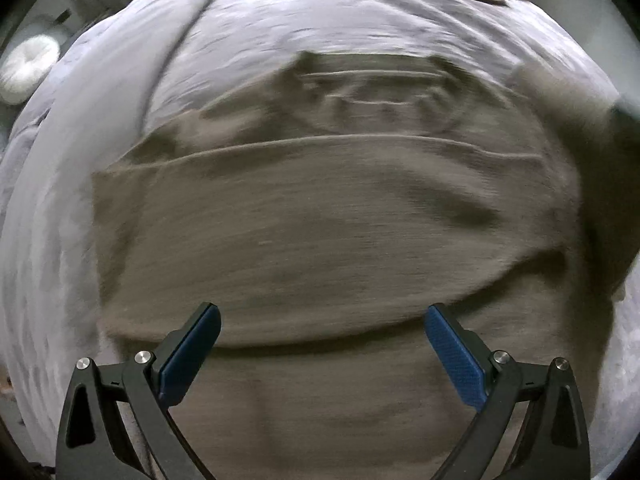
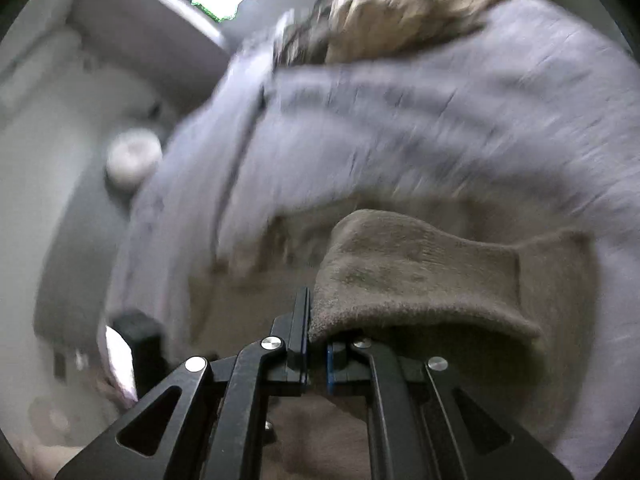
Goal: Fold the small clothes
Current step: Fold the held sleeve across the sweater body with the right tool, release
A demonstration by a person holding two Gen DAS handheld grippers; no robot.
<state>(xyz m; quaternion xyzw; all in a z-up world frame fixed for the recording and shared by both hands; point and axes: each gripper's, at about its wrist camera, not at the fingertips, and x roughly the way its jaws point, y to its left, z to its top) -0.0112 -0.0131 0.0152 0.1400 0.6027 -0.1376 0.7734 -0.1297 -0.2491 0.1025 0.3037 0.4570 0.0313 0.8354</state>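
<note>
Taupe knit fills your left wrist view: the garment (image 1: 320, 232) lies spread on the pale lavender bedding (image 1: 280, 20), one layer already folded over, its curved edge crossing just beyond your fingertips. Your left gripper (image 1: 322, 320) hangs over that near part with its jaws wide apart, blue pads (image 1: 454, 356) facing each other, nothing between them, and you're not touching the cloth as far as the blur lets you judge.

Over on the right wrist view, your right gripper (image 2: 318, 332) has its jaws pressed together on a fold of the same garment (image 2: 420, 272); the knit bunches up out of the pinch and arches away to the right, lifted clear of the rest of the fabric beneath it. Everything past it is smeared with motion.

At the far edge of the bed sits a tan and dark striped bundle of fabric (image 2: 400, 8). Off to the left, beyond the bedding, a round white object (image 2: 134, 158) rests on the grey floor.
</note>
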